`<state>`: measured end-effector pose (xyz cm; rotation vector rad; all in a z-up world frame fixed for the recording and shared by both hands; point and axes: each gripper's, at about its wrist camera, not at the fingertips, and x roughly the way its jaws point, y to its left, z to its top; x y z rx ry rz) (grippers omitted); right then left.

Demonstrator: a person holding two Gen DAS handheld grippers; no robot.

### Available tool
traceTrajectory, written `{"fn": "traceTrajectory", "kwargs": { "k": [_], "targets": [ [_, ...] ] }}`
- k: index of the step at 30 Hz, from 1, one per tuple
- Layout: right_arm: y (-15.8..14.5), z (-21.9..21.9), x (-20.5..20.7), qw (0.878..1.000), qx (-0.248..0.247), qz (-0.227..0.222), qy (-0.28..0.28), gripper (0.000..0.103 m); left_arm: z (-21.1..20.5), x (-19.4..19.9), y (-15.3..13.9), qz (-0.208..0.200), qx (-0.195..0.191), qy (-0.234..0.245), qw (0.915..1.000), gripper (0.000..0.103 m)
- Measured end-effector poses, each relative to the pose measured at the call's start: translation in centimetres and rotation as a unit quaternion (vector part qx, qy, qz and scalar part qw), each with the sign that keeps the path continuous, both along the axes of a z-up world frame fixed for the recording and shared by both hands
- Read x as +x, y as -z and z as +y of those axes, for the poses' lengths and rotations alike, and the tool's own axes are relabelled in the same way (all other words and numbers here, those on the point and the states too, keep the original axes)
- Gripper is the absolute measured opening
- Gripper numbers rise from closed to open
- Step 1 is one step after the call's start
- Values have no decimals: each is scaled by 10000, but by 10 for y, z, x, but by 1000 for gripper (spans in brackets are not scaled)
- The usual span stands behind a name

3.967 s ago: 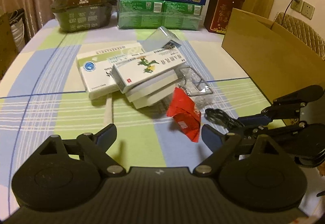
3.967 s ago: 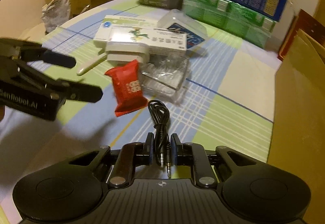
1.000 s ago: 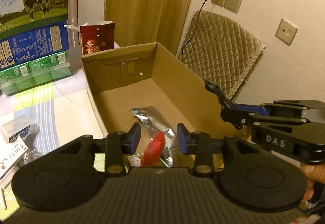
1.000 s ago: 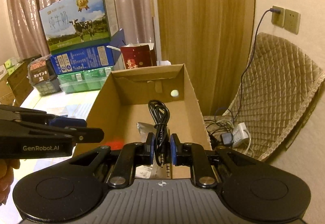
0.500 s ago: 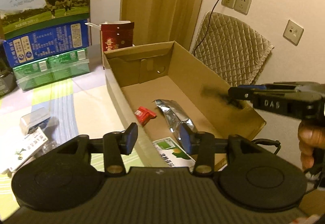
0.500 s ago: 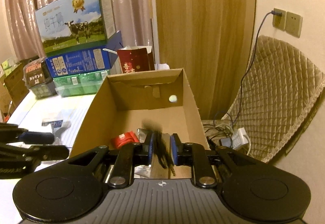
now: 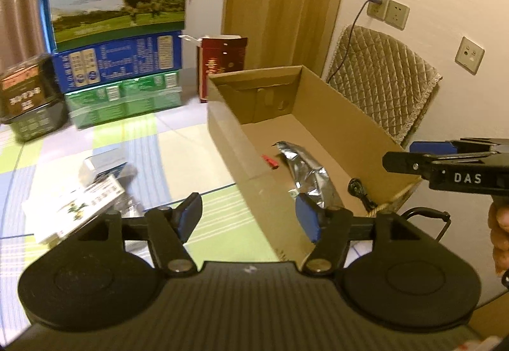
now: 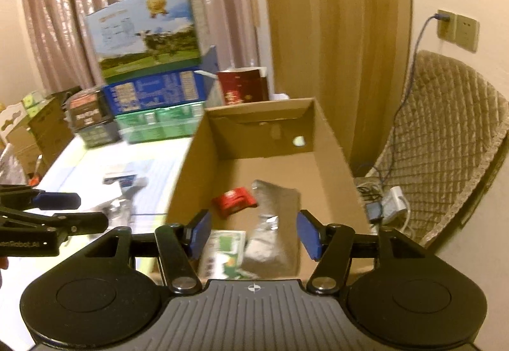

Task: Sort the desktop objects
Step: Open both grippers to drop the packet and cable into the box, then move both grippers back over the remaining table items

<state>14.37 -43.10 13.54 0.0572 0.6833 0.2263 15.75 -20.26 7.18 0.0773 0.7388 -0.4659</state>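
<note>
Cardboard box (image 8: 197, 157): open-topped, standing on the checked tablecloth (image 7: 140, 141) at the table's right side. Contents, 5 items visible across both views: red snack packet (image 8: 233, 201), silver foil pouch (image 8: 275, 223), green-and-white carton (image 8: 222, 252), black audio cable (image 7: 358, 190) coiled against the near wall, 1 unidentified item hidden beneath the pouch edge.

Left gripper (image 7: 248, 217): fingers spread apart, nothing between them, poised over the box's left wall.

Right gripper (image 8: 254, 233): fingers spread apart, empty, above the box interior.

Unsorted stock: medicine boxes (image 7: 73, 208) and a small blue-and-white box (image 7: 101, 165), grouped on the cloth left of the box.

Step judged: drop-off complete for both tongs. Next move calls for swinging back to the medicine boxes, jaws kept wide for a flat carton.
</note>
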Motion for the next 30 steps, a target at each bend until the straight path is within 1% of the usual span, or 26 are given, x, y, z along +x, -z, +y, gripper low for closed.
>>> {"fn": "traceTrajectory", "kwargs": {
  "k": [5,6,7,8,9,10,14,16,17,23,26,28,30],
  "targets": [
    [-9,28,-19,9997,142,-19,-209,69,35,-24,-7,-107,126,-180,9997,69],
    [-10,35,-22,9995,162,-25,-283,70,43,-28,-9,-120,148,-228,9996,71],
    [-12,43,-27,9992,165,-39,-374,72,52,-32,-10,-142,164,-277,9994,76],
    [-13,51,-30,9988,162,-55,-450,75,62,-37,-12,-177,175,-349,9991,79],
    [-13,59,-34,9984,170,-71,-533,76,73,-41,-13,-209,191,-444,9986,81],
    [-13,67,-37,9978,189,-76,-627,79,84,-46,-15,-216,217,-536,9981,81],
    [-8,103,-45,9952,181,-43,-961,90,126,-61,-15,-233,371,-843,9955,86],
    [-3,119,-47,9938,147,-16,-1102,93,144,-68,-13,-241,462,-961,9940,91],
    [0,125,-47,9932,134,0,-1159,95,154,-71,-12,-238,497,-1017,9933,92],
    [16,150,-48,9896,4,103,-1437,101,198,-80,-1,-129,654,-1262,9898,97],
    [25,157,-44,9888,-33,181,-1482,101,208,-79,8,-61,692,-1323,9888,99],
    [29,159,-41,9882,-46,237,-1512,101,212,-79,13,-25,696,-1328,9887,102],
    [35,162,-36,9877,-69,287,-1537,101,214,-75,19,31,671,-1312,9891,102]
  ]
}}
